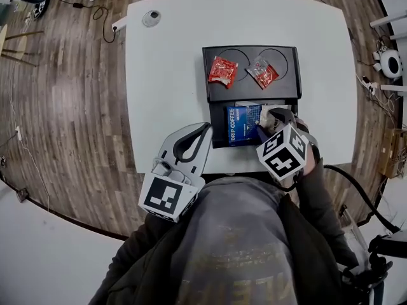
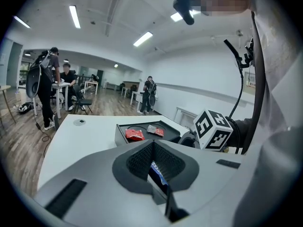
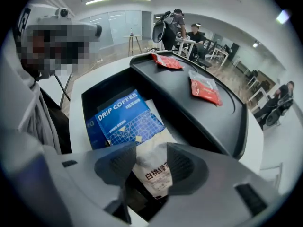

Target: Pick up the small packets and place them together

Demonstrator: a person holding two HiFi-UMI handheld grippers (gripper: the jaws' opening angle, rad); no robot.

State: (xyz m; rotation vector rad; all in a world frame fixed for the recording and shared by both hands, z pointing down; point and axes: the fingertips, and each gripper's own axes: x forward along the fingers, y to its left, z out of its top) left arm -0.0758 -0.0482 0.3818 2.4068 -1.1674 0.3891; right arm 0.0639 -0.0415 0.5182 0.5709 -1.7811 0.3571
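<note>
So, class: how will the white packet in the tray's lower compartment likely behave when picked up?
Probably floppy: the white packet looks like a thin, creased sachet. Likely light, being small and flat. Its smooth wrapper might slip in a loose pinch.

The white packet (image 1: pixel 275 114) was half covered by the right gripper (image 1: pixel 270 124) in the head view. A corner of the blue packet (image 3: pixel 125 119) was hidden behind a jaw.
</note>
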